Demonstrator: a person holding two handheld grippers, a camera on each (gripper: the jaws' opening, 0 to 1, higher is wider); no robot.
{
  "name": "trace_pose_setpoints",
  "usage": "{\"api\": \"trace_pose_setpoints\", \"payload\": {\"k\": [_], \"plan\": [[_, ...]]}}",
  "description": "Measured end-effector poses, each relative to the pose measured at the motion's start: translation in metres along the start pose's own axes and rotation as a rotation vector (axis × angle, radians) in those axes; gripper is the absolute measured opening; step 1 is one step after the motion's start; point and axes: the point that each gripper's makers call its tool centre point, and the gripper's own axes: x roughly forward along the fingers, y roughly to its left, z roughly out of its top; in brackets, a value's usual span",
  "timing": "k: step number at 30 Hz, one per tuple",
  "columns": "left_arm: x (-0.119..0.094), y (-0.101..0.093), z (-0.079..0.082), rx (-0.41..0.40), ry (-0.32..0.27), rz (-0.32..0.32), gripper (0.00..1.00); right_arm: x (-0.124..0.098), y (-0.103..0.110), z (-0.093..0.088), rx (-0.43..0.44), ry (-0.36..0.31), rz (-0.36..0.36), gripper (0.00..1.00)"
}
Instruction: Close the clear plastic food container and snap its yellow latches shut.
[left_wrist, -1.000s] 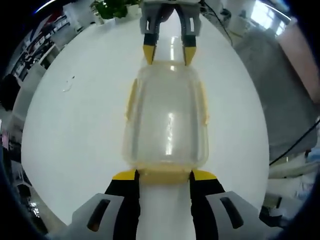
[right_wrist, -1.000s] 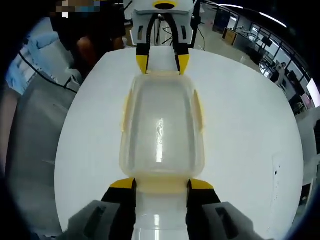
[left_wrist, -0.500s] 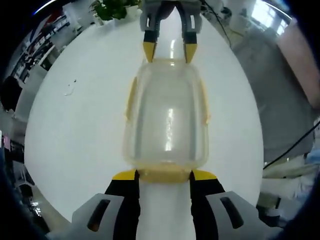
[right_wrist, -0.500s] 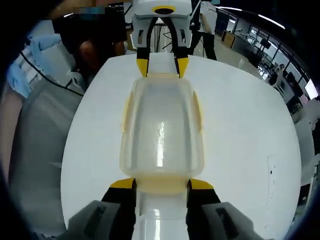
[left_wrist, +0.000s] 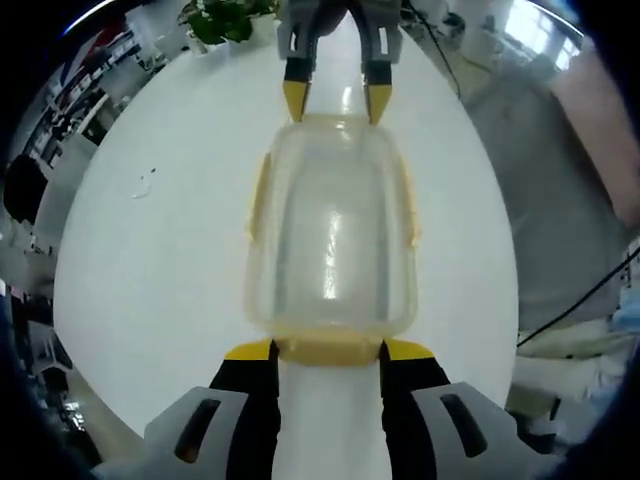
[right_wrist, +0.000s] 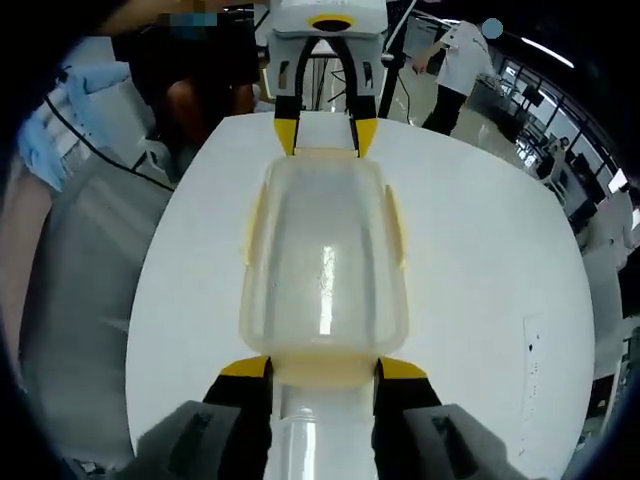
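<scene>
Basically, the clear container (left_wrist: 332, 235) sat mid-frame on the white table (left_wrist: 150, 260), lid already down, lengthwise between both tools; in the left gripper view the left gripper (left_wrist: 329, 349) came up from the bottom, jaws spread roughly to the width of the near end latch (left_wrist: 330, 349), yellow tips flanking it and touching or just beside it; hard to say whether they actually pinched it; nothing lifted; the right gripper (left_wrist: 333, 101) sat at the top of the frame, tips on either side of the far end of the box.

Right gripper view gave the mirror picture: right gripper (right_wrist: 322, 368) at the bottom, jaws likewise parted around its own end latch (right_wrist: 322, 368); left gripper (right_wrist: 317, 138) at the top against the opposite end; side latches (right_wrist: 252, 222) ran down the left and right edges of the lid; whether they were seated I couldn't tell.

Judgement: end latches were the step in hand; best done by pressing both ends at once, straight and symmetric, so the box didn't skate across the table; keep tips centred on the latch, push until it seats flat, then check the side ones.
</scene>
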Motion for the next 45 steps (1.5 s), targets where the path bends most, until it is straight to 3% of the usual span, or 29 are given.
{"api": "trace_pose_setpoints", "payload": {"k": [16,45], "plan": [[-0.009,-0.004,0.021,-0.005,-0.006,0.012,0.37,-0.018,0.001,-0.009,-0.014,0.005,-0.009,0.36],[0.003,-0.002,0.072,0.017,-0.04,-0.006,0.37,-0.044,-0.002,-0.056,0.004,0.05,-0.009,0.36]]}}
